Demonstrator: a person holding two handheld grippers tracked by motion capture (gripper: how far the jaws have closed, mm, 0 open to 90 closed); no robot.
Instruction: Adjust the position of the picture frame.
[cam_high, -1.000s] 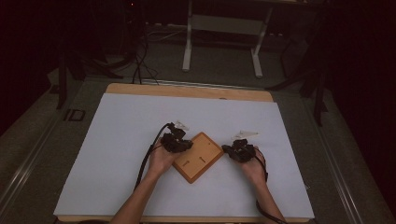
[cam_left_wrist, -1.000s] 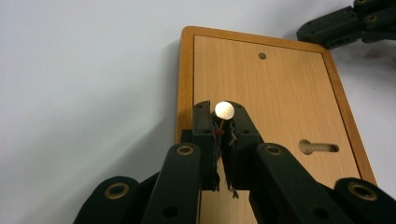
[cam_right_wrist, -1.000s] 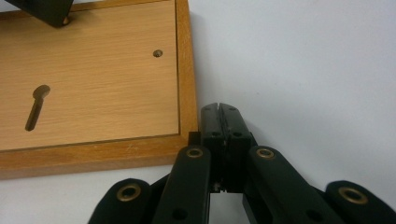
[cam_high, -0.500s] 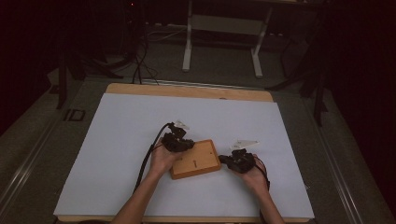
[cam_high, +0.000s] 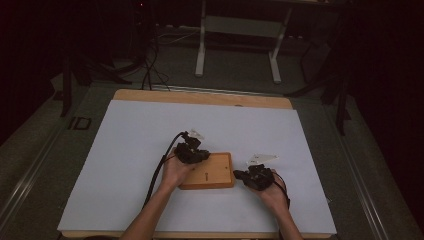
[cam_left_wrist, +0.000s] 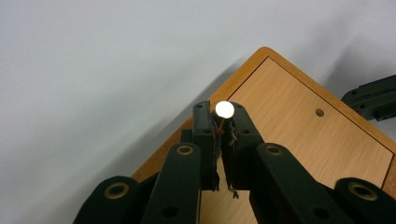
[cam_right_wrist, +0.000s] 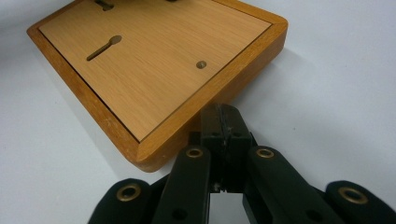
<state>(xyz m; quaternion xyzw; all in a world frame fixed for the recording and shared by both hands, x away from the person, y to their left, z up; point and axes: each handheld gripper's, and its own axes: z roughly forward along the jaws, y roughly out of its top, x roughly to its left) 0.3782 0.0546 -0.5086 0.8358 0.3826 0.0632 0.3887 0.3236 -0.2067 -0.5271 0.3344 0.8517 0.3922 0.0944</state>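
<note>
A white-headed pin (cam_left_wrist: 224, 109) is held pinched in the left gripper (cam_left_wrist: 219, 122) above the wooden board (cam_high: 210, 171). The right gripper (cam_right_wrist: 226, 122), shut and empty, rests beside the board's edge. Insertion appears still undone.

One wooden board (cam_high: 210, 171) lies near the middle of the one white sheet (cam_high: 125, 150) covering the table. Two grippers are there, the left gripper (cam_high: 192, 152) and the right gripper (cam_high: 256, 176). One white-headed pin (cam_left_wrist: 224, 110) sits in the left one.
</note>
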